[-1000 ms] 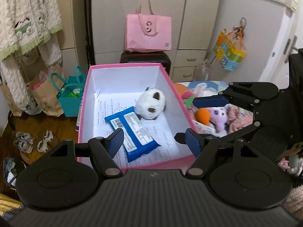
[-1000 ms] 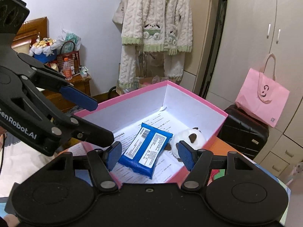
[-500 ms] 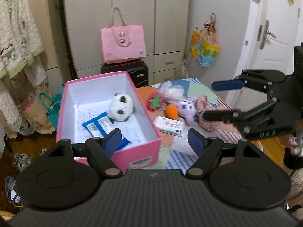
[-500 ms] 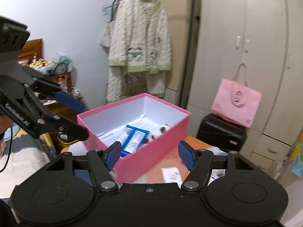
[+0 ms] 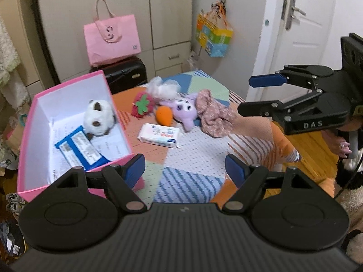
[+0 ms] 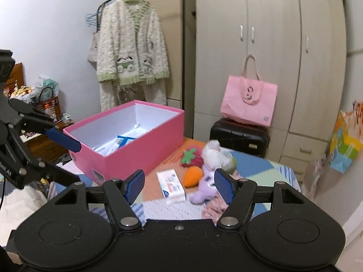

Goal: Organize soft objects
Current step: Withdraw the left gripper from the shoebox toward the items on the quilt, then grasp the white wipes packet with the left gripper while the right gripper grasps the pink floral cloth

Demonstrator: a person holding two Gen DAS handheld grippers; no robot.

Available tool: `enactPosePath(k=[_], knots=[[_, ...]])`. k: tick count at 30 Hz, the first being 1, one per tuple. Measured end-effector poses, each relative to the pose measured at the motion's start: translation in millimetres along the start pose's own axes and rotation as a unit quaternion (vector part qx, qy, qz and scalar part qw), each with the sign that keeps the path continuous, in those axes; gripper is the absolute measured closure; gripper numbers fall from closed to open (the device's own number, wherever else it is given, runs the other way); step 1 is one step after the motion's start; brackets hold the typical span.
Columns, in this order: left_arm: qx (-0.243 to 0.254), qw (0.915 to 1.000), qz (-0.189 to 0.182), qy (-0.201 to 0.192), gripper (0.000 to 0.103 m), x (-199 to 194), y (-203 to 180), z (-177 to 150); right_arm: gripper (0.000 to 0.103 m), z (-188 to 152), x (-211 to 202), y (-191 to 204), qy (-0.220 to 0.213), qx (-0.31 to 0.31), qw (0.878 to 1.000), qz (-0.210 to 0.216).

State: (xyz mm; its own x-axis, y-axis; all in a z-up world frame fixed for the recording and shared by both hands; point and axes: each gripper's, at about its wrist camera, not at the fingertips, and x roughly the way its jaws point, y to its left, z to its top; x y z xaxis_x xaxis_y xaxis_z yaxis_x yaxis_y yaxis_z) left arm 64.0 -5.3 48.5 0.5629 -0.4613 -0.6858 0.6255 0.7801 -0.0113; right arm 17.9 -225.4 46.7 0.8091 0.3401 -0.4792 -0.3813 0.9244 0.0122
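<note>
The left gripper [image 5: 185, 170] is nearest in its own view, with the jaws standing wide and nothing between them. One second ago it hung over the inside of the pink box [image 5: 29, 136]; now it hangs over the patterned table cloth [image 5: 192, 158], and the box is at the left. The right gripper [image 6: 179, 187] also has its jaws apart and empty. Before, it looked down into the box from close by; now the box [image 6: 140, 154] is farther away and lower in its view.

Inside the box lie a blue wipes pack [image 5: 82, 148] and a panda plush [image 5: 98, 117]. On the cloth, right of the box, lies a white tissue pack [image 5: 158, 134]. Behind it are a carrot plush [image 5: 164, 114], a purple plush [image 5: 185, 111], a pink scrunchie [image 5: 214, 115], a strawberry plush [image 5: 141, 105] and a white soft thing [image 5: 163, 88], all close together. Far behind, a pink tote bag [image 5: 111, 38] stands on a black suitcase [image 5: 127, 72].
</note>
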Motion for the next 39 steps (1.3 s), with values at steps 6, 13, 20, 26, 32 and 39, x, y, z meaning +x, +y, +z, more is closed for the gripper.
enactPosePath(k=[6, 13, 20, 26, 32, 39], knots=[[0.001, 0.9999, 0.000, 0.013, 0.026, 24, -13, 0, 0.030, -16, 12, -21, 0.011, 0.026, 1.000, 0.006], [0.023, 0.9995, -0.015, 0.015, 0.026, 50, -30, 12, 0.030, -31, 27, -40, 0.015, 0.034, 0.999, 0.001], [0.017, 0.9998, -0.008, -0.007, 0.026, 78, -39, 27, 0.029, -48, 43, -57, -0.001, 0.022, 1.000, -0.009], [-0.003, 0.9991, 0.035, -0.024, 0.026, 112, -33, 32, 0.029, -63, 62, -70, -0.006, 0.011, 1.000, -0.022], [-0.038, 0.9941, 0.098, -0.026, 0.026, 149, -22, 38, 0.022, -68, 82, -76, 0.000, 0.001, 0.999, -0.035], [-0.071, 0.9856, 0.154, -0.003, 0.026, 186, -16, 40, 0.020, -72, 102, -84, 0.005, -0.004, 0.999, -0.040]])
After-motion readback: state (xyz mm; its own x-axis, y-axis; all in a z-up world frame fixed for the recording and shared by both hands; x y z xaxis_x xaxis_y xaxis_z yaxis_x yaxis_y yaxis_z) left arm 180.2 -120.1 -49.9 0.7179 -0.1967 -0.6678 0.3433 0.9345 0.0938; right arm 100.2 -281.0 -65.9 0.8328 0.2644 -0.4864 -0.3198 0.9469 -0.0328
